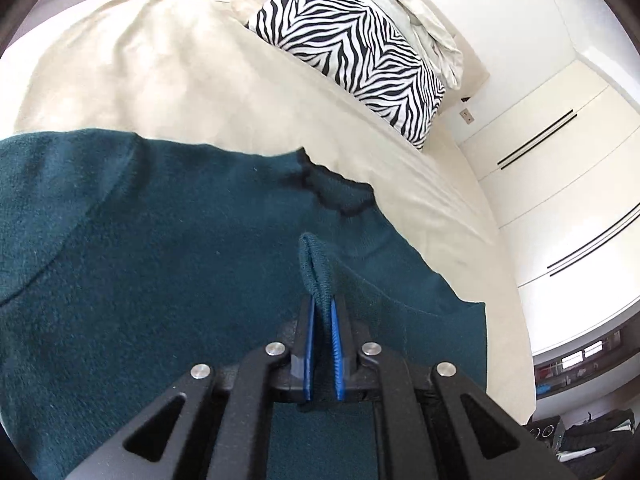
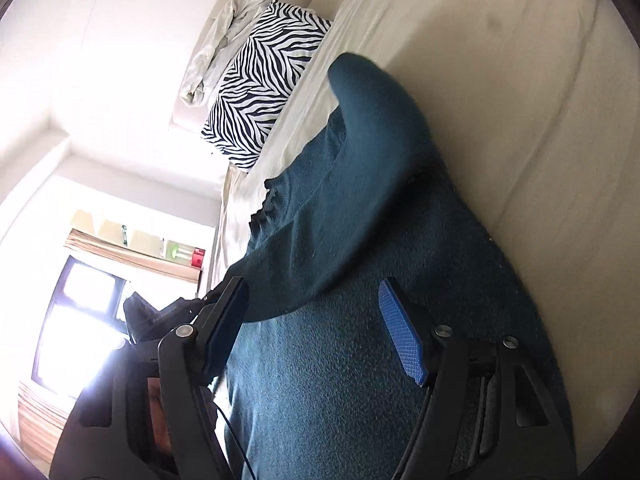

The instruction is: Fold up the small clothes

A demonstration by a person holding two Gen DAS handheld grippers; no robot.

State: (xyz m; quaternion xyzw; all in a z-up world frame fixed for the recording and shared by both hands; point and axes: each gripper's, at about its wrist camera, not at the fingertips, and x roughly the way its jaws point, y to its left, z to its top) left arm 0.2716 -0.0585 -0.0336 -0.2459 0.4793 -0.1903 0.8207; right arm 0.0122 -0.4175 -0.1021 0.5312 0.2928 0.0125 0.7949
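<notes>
A dark teal knitted sweater [image 1: 160, 248] lies spread on the beige bed cover [image 1: 140, 72]. My left gripper [image 1: 321, 304] is shut on a ribbed edge of the sweater [image 1: 316, 264], which sticks up as a pinched fold between the blue pads. In the right wrist view, rolled on its side, the same sweater [image 2: 360, 280] lies under my right gripper [image 2: 316, 300]. Its jaws stand open above the knit, with nothing between the blue pads [image 2: 404, 340]. One sleeve [image 2: 372, 128] is folded over the body of the sweater.
A zebra-print pillow [image 1: 356, 48] and a crumpled pale cloth [image 1: 416, 12] lie at the head of the bed. White cupboard doors [image 1: 560, 168] stand beyond the bed's edge. Black bags [image 1: 580, 436] sit on the floor. A bright window [image 2: 76, 312] is behind the right gripper.
</notes>
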